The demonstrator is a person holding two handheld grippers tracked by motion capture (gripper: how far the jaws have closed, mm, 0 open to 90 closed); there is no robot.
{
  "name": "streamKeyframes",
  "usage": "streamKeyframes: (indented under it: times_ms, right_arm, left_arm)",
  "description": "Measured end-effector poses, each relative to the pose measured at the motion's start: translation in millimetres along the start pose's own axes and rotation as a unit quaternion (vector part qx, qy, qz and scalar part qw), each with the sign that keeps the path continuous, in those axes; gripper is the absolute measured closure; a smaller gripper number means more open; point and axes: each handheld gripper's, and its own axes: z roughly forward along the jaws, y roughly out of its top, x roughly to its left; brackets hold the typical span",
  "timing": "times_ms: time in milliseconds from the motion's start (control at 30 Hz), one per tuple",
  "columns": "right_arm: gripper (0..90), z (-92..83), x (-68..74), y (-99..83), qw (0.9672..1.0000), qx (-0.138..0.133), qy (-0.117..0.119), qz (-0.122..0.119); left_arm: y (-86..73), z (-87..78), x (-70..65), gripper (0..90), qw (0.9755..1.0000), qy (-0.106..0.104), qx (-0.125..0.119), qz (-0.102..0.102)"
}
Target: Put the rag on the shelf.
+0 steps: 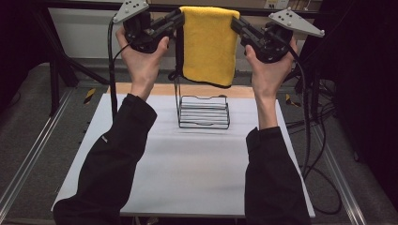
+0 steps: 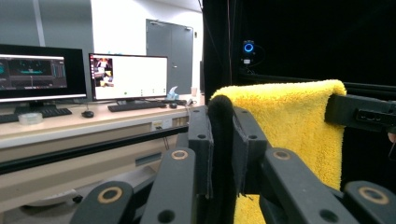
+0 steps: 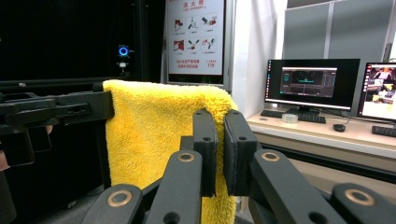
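The counter [image 1: 187, 164] carried a black wire rack [image 1: 204, 112] near its far edge. A yellow towel [image 1: 209, 44] hung folded above the rack, held up between both grippers. The left gripper [image 1: 177, 19] pinched its left top edge; the right gripper [image 1: 236, 23] pinched its right top edge.

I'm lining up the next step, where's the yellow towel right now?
In the high view the towel hangs up in the air between the left tongs and right tongs, above the wire rack.
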Motion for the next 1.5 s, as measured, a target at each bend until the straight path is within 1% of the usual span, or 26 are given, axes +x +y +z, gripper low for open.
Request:
streamKeyframes:
  times_ms: [200,367,500,600,667,733,800,833,933,1033,1267,1400,1500]
  right_arm:
    - [85.2,12.0,-8.0,4.5,0.9999,-0.001,-0.009,-0.007]
    - [85.2,24.7,-16.2,2.2,0.9999,0.001,-0.012,-0.006]
    - [85.2,34.5,-20.9,-2.3,0.9999,0.006,-0.014,-0.008]
    - [85.2,40.0,-22.9,-5.4,0.9997,0.009,-0.017,-0.015]
    - [85.2,43.4,-23.5,-7.6,0.9995,0.013,-0.019,-0.022]
    - [85.1,46.7,-25.1,-9.5,0.9993,0.017,-0.019,-0.028]
    - [85.2,49.8,-27.8,-11.4,0.9993,0.016,-0.02,-0.027]
    - [85.2,51.3,-29.2,-12.3,0.9994,0.016,-0.019,-0.025]
    - [85.2,56.7,-31.9,-15.7,0.9994,0.018,-0.02,-0.024]
    - [85.2,60.5,-33.9,-21.4,0.9992,0.023,-0.018,-0.028]
    - [85.1,57.7,-36.1,-40.9,0.9989,0.041,-0.015,-0.019]
    - [85.1,52.7,-36.1,-48.5,0.9986,0.049,-0.009,-0.02]
    - [85.0,48.8,-36.1,-54.5,0.9979,0.061,-0.007,-0.019]
  left_arm:
    - [4.5,10.7,4.7,79.1,0.9999,0.007,0.0,0.012]
    - [2.2,20.1,11.1,79.0,0.9998,0.014,0.003,0.014]
    - [-2.1,27.0,18.6,79.0,0.9996,0.02,0.008,0.016]
    - [-5.9,30.2,23.1,79.1,0.9996,0.022,0.009,0.012]
    - [-8.1,32.5,25.2,79.1,0.9994,0.026,0.01,0.018]
    - [-10.4,34.6,28.4,79.0,0.9994,0.027,0.012,0.018]
    - [-12.5,37.1,30.8,79.0,0.9994,0.028,0.01,0.02]
    - [-13.5,38.4,32.0,79.0,0.9992,0.029,0.011,0.025]
    - [-17.1,42.7,35.0,79.0,0.9989,0.035,0.015,0.029]
    - [-23.0,44.7,39.5,79.0,0.9989,0.032,0.02,0.028]
    - [-43.0,41.9,39.8,79.0,0.9988,0.019,0.035,0.029]
    - [-51.1,37.2,37.6,78.9,0.9985,0.011,0.043,0.032]
    - [-58.5,34.8,35.1,78.9,0.9982,0.007,0.05,0.032]
